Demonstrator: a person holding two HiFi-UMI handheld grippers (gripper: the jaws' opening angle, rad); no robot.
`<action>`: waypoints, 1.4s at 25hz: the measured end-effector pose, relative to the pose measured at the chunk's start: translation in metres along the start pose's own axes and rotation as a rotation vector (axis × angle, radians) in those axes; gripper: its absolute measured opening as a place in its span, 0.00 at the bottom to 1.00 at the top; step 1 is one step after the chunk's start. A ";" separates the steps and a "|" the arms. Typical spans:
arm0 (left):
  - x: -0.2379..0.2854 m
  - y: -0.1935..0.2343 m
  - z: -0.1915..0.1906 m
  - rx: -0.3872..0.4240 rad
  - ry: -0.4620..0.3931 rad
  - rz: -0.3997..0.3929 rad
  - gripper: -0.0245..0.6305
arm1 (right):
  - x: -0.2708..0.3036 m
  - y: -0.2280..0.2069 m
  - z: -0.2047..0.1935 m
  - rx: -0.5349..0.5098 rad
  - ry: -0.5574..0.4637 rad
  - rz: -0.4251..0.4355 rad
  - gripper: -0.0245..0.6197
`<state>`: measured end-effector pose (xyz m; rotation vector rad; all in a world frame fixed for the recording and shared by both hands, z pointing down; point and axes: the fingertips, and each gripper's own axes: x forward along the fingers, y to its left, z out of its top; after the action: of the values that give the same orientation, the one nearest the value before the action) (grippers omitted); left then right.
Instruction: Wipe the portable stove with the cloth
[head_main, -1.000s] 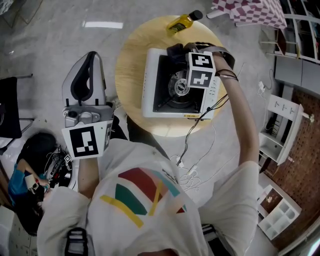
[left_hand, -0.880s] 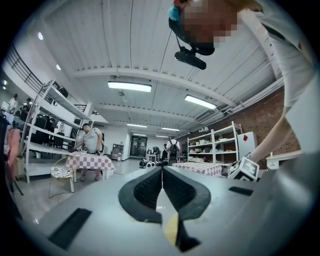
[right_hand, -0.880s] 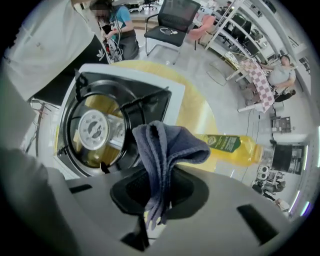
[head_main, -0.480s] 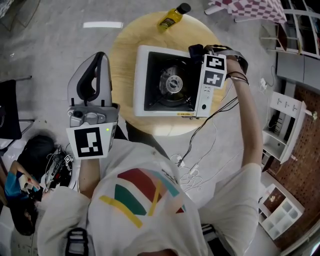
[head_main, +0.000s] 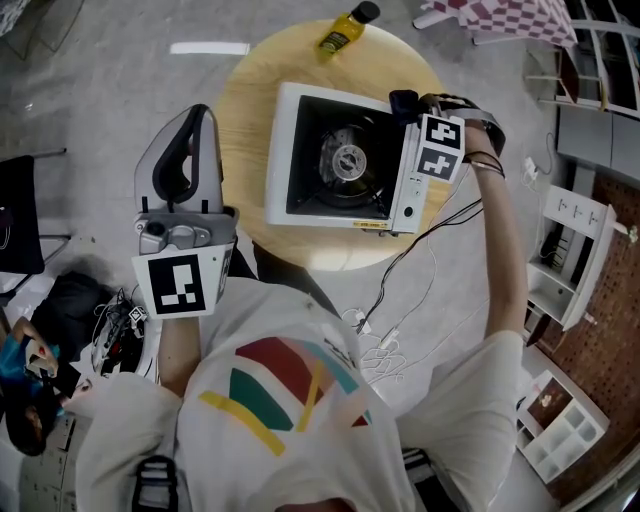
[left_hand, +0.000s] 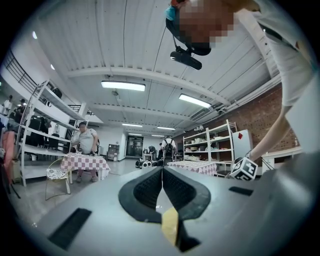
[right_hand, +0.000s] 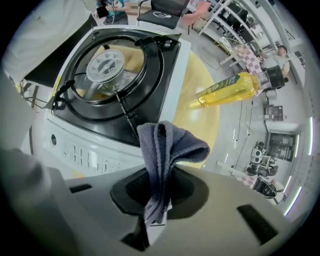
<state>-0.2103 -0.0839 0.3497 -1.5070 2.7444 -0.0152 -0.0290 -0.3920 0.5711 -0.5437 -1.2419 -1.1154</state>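
In front of you, the round wooden surface carries the white portable stove at its middle, and a yellow bottle lies on its side at the far edge.

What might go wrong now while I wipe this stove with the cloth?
The cloth is only pinched by the fingers of the right gripper, so it may snag on the burner supports of the stove and pull free. A wide sweep might knock the yellow bottle, lying beside the stove, off the round table.
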 end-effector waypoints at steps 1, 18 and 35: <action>-0.001 0.000 0.000 0.001 0.000 0.001 0.05 | 0.001 0.001 -0.002 0.003 0.003 -0.005 0.09; -0.015 0.045 0.034 0.010 -0.074 0.001 0.05 | -0.151 -0.112 0.164 0.345 -0.336 -0.420 0.09; -0.001 0.112 0.018 -0.078 -0.072 -0.045 0.05 | -0.079 -0.093 0.250 0.535 -0.142 -0.482 0.09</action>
<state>-0.3042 -0.0233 0.3306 -1.5545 2.6843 0.1443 -0.2213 -0.1920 0.5501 0.0943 -1.7765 -1.0808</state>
